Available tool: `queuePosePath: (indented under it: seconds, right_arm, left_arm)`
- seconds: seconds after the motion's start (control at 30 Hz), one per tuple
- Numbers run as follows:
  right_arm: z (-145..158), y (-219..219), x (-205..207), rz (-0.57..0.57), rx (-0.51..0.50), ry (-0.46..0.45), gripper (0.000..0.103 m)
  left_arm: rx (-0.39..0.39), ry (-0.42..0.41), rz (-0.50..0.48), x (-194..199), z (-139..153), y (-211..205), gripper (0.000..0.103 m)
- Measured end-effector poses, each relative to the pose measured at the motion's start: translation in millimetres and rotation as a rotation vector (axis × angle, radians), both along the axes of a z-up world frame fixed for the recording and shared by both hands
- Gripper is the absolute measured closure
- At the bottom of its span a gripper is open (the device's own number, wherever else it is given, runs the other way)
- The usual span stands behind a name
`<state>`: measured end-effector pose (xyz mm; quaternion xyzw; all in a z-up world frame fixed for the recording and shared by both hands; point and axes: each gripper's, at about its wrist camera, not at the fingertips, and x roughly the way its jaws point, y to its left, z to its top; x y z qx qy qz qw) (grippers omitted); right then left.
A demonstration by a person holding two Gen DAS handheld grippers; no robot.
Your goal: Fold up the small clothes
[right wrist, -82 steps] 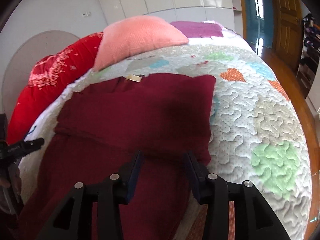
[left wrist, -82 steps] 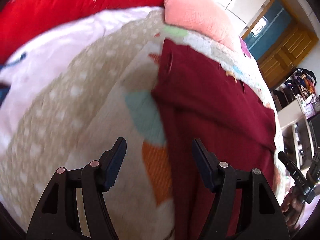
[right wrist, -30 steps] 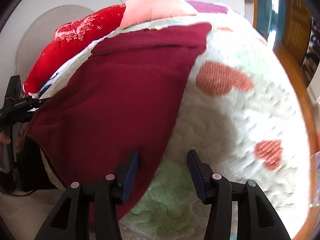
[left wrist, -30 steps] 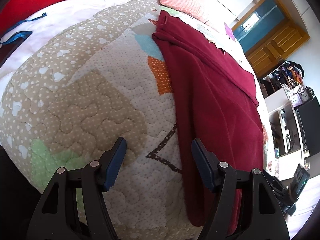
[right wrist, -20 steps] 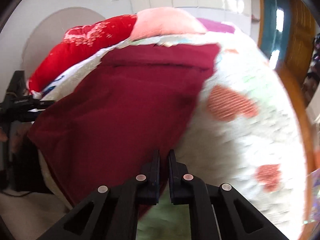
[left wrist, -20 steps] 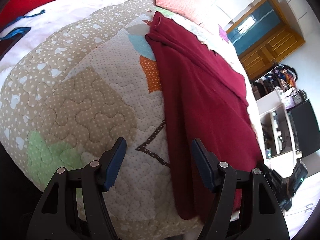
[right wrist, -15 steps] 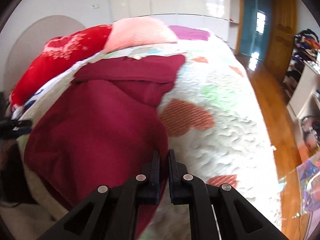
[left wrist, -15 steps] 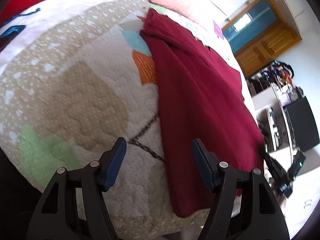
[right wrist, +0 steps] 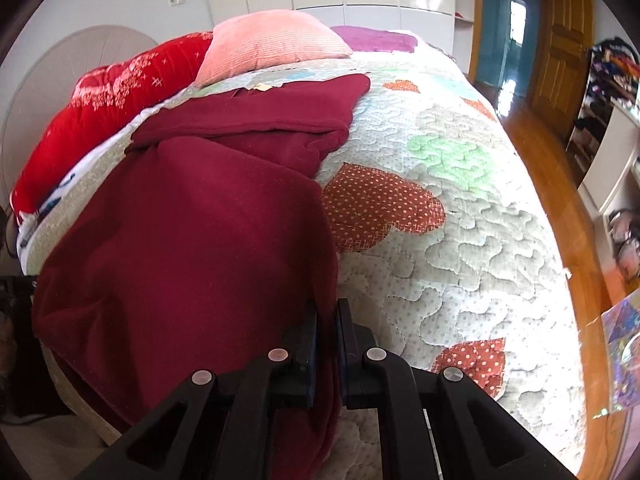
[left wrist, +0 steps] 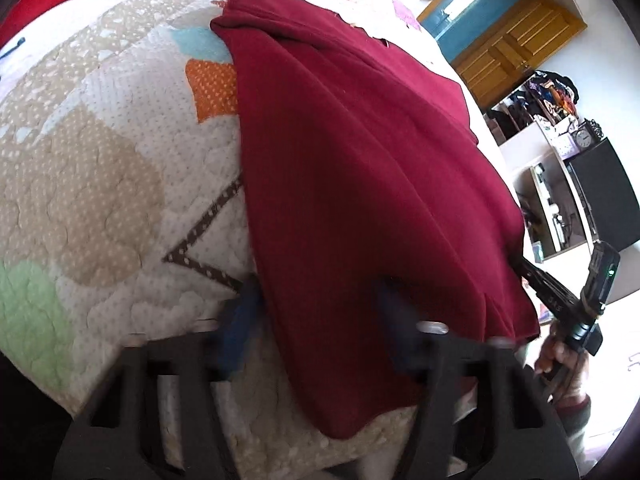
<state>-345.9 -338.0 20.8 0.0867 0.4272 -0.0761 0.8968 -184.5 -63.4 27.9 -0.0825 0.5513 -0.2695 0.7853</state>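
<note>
i count one dark red garment (right wrist: 192, 248) spread ahead of my right gripper (right wrist: 327, 332) and running off to its left. that makes two grippers, counting the left gripper (left wrist: 316, 320). beyond the garment, farther out from the right gripper, i see two pillows: one red pillow (right wrist: 120, 88) with white marks and one pink pillow (right wrist: 268, 48). one purple cloth (right wrist: 376, 42) lies past the pink one. one patchwork quilt (right wrist: 480, 240) lies under it all. to the right of my right gripper i can make out three red dotted heart patches on it, and two green patches farther out. one wooden door (right wrist: 564, 52) stands far off to the right.
</note>
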Motion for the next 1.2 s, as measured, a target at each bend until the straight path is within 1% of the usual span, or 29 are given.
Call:
queuePosePath:
  seconds: [0.03, 0.1, 0.13, 0.23, 0.3, 0.37, 0.4, 0.47, 0.5, 0.53, 0.57, 0.6, 0.63, 0.67, 0.7, 0.73, 0.77, 0.8, 0.83, 0.9, 0.93, 0.97, 1.0, 1.03, 1.1, 1.13, 1.17, 1.2]
  right_arm:
    - [-1.4, -3.0, -0.7, -0.01, 0.029, -0.007, 0.097]
    - [-2.0, -7.8, -3.8, -0.024, 0.072, -0.021, 0.097]
    - [-1.9, -9.5, -5.2, -0.028, 0.098, -0.029, 0.096]
    - [1.9, -9.4, -8.3, -0.015, 0.16, -0.037, 0.094]
    - [7.7, 2.7, -10.3, 0.071, 0.179, -0.031, 0.094]
    - [15.4, 27.9, -12.2, 0.172, 0.103, -0.004, 0.095]
    - [17.9, 39.8, -13.2, 0.215, 0.106, 0.007, 0.095]
    - [21.0, 53.6, -17.1, 0.277, 0.144, 0.001, 0.095]
    - [21.9, 57.2, -18.4, 0.284, 0.132, -0.002, 0.095]
    - [21.8, 58.2, -18.7, 0.271, 0.105, 0.0, 0.095]
    - [20.5, 53.9, -18.2, 0.244, 0.101, 0.003, 0.095]
    - [19.3, 49.6, -18.0, 0.22, 0.11, 0.002, 0.095]
    - [18.6, 42.4, -18.9, 0.177, 0.128, -0.001, 0.093]
    - [18.1, 34.9, -21.4, 0.14, 0.154, -0.005, 0.09]
    - [17.9, 29.9, -24.4, 0.125, 0.18, -0.013, 0.079]
    - [19.3, 24.7, -29.1, 0.119, 0.211, -0.026, 0.064]
    - [21.1, 24.0, -33.1, 0.119, 0.221, -0.034, 0.06]
    - [23.0, 25.2, -37.8, 0.127, 0.225, -0.045, 0.059]
    - [24.7, 28.9, -43.1, 0.146, 0.224, -0.05, 0.058]
    - [23.9, 28.2, -49.1, 0.156, 0.211, -0.037, 0.057]
    - [19.3, 28.9, -51.2, 0.154, 0.21, -0.02, 0.057]
    - [14.7, 28.7, -51.9, 0.152, 0.22, -0.006, 0.057]
    - [9.7, 26.9, -53.1, 0.15, 0.234, 0.009, 0.057]
    - [3.3, 26.1, -52.4, 0.142, 0.251, 0.025, 0.057]
    - [-6.1, 25.7, -52.5, 0.134, 0.285, 0.032, 0.056]
    - [-8.8, 27.0, -53.1, 0.142, 0.303, 0.011, 0.056]
    - [-10.1, 27.7, -52.7, 0.143, 0.316, -0.004, 0.056]
    - [-11.6, 28.3, -52.1, 0.141, 0.325, -0.015, 0.056]
  left_arm:
    - [-0.005, 0.008, -0.005, 2.6, -1.4, -0.7, 0.09]
    - [-0.047, 0.04, -0.004, 8.3, -2.1, 4.6, 0.095]
    - [-0.058, 0.04, -0.017, 9.1, 1.0, 7.4, 0.096]
    - [-0.04, -0.026, -0.02, 6.7, 20.5, 24.1, 0.097]
    - [-0.055, -0.04, -0.009, 6.8, 29.2, 39.5, 0.097]
    - [-0.05, -0.04, 0.01, 5.5, 33.3, 55.1, 0.097]
    - [-0.036, -0.051, 0.021, 3.1, 34.3, 62.0, 0.097]
    - [-0.007, -0.056, 0.039, -0.1, 30.7, 69.0, 0.098]
    - [0.0, -0.046, 0.044, -0.4, 27.7, 71.7, 0.098]
    - [0.002, -0.037, 0.05, -1.8, 25.0, 75.2, 0.098]
    - [0.003, -0.034, 0.055, -2.7, 24.3, 77.9, 0.098]
    - [0.007, -0.033, 0.059, -2.9, 23.7, 80.8, 0.098]
    - [0.022, -0.035, 0.065, -4.2, 23.0, 82.1, 0.102]
    - [0.05, -0.041, 0.069, -4.7, 22.4, 82.8, 0.102]
    - [0.052, -0.035, 0.073, -5.7, 22.0, 84.5, 0.102]
    - [0.027, -0.009, 0.077, -6.1, 20.1, 89.0, 0.102]
    - [0.002, 0.017, 0.077, -6.2, 18.2, 90.5, 0.102]
    - [-0.027, 0.04, 0.084, -6.7, 16.9, 91.7, 0.102]
    - [-0.042, 0.04, 0.096, -8.2, 17.0, 93.9, 0.1]
    - [-0.063, 0.018, 0.114, -9.7, 19.6, 91.2, 0.087]
    - [-0.073, 0.014, 0.118, -10.9, 19.6, 87.8, 0.065]
    - [-0.086, 0.016, 0.122, -12.2, 18.5, 84.8, 0.04]
    - [-0.11, 0.024, 0.128, -12.6, 16.1, 80.7, 0.034]
    - [-0.131, 0.035, 0.133, -12.5, 13.6, 76.1, 0.03]
    - [-0.142, 0.072, 0.112, -10.9, 4.7, 62.5, 0.03]
    - [-0.127, 0.071, 0.094, -10.2, 0.2, 54.0, 0.03]
    - [-0.098, 0.052, 0.085, -10.7, -1.9, 47.3, 0.031]
    - [-0.047, 0.011, 0.056, -13.5, -1.9, 37.4, 0.032]
